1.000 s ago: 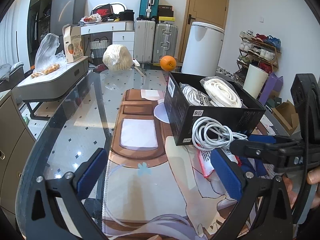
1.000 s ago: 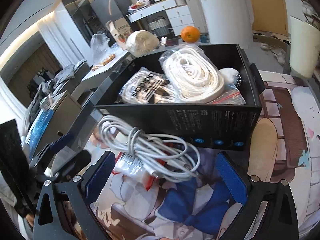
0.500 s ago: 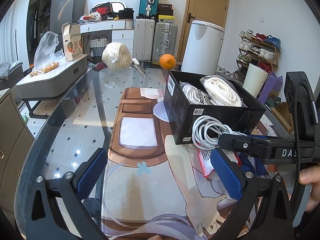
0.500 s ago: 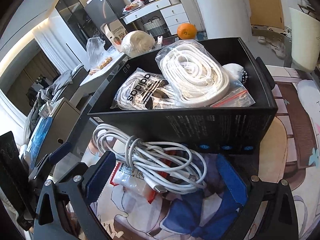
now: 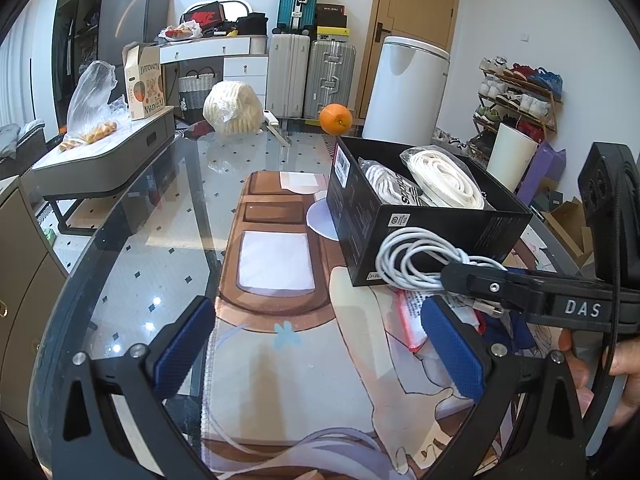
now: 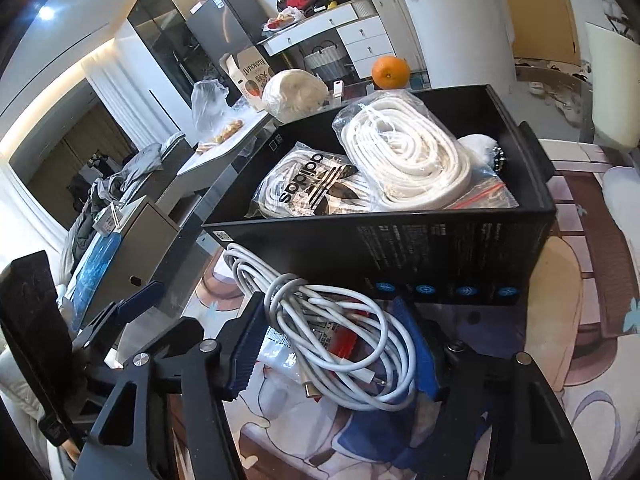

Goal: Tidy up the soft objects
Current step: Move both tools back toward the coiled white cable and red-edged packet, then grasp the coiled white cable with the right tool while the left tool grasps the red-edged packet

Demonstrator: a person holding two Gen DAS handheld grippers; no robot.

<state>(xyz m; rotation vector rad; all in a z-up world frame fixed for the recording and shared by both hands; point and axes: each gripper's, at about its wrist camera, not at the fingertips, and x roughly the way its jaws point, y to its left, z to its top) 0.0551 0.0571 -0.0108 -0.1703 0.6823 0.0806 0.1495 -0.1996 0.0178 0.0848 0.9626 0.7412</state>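
Both pads of the right gripper (image 6: 334, 346) are closing around the white cable bundle (image 6: 332, 328), which was lying untouched between wide jaws a second ago. The bundle is resting on the desk mat (image 6: 580, 264), just beside the black box (image 6: 440, 256). The left gripper (image 5: 318, 346) is idling agape, empty.

Open black cardboard box (image 5: 436, 236) blocks table (image 5: 160, 248) at 2 o'clock in left wrist view, bagged white cords filling it. Printed mat (image 5: 280, 344) bare from 12 to 6 o'clock: free passage. Coiled white cable bundle (image 6: 340, 328) crowds gap just before box wall. Round orange fruit (image 5: 336, 119) and bagged white bundle (image 5: 234, 108) stand at far edge, 12 o'clock.
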